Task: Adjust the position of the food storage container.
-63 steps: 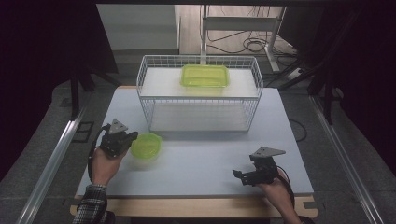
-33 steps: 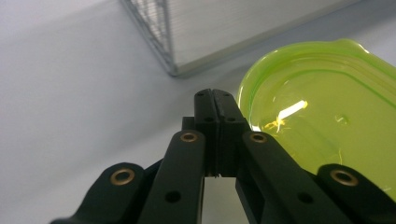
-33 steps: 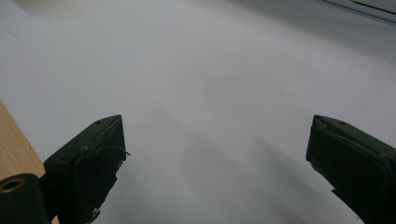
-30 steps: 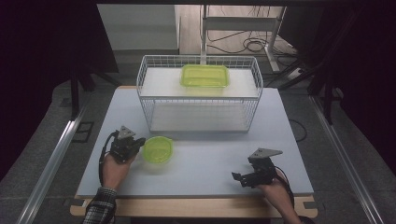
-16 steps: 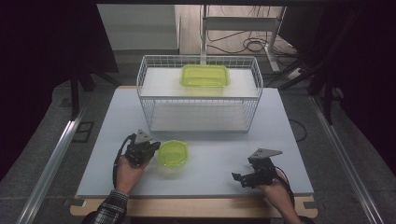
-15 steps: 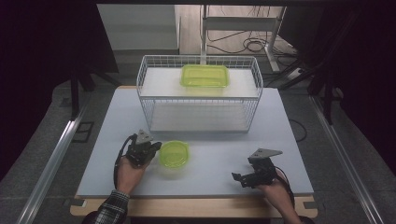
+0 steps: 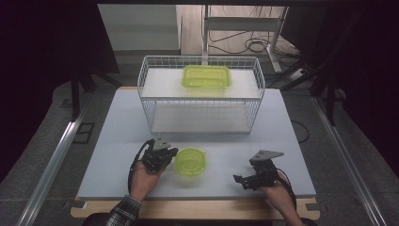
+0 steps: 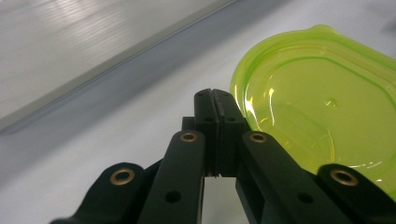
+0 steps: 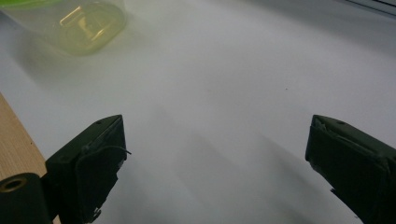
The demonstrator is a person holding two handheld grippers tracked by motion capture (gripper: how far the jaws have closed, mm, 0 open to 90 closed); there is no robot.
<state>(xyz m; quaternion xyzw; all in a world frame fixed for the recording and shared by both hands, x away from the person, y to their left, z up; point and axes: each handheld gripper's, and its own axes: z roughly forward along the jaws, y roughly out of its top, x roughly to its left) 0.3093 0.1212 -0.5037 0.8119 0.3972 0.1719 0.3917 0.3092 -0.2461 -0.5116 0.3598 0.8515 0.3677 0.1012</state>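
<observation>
At twelve o'clock from me stands a white wire basket (image 7: pixel 150 101) on the pale table (image 7: pixel 291 136), and a green rectangular container (image 7: pixel 206 75) lies on its upper shelf. Past it, toward one o'clock, cables (image 7: pixel 254 44) lie on the floor beside what I take to be a metal stand (image 7: pixel 275 28).

glossy plastic lid (image 7: pixel 190 161); wire basket (image 7: pixel 201 96)

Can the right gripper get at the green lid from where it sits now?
Probably yes. The right gripper rests open on the table, with bare tabletop between it and the green lid. The left gripper, shut on the lid's far edge, leaves the near side free.
</observation>
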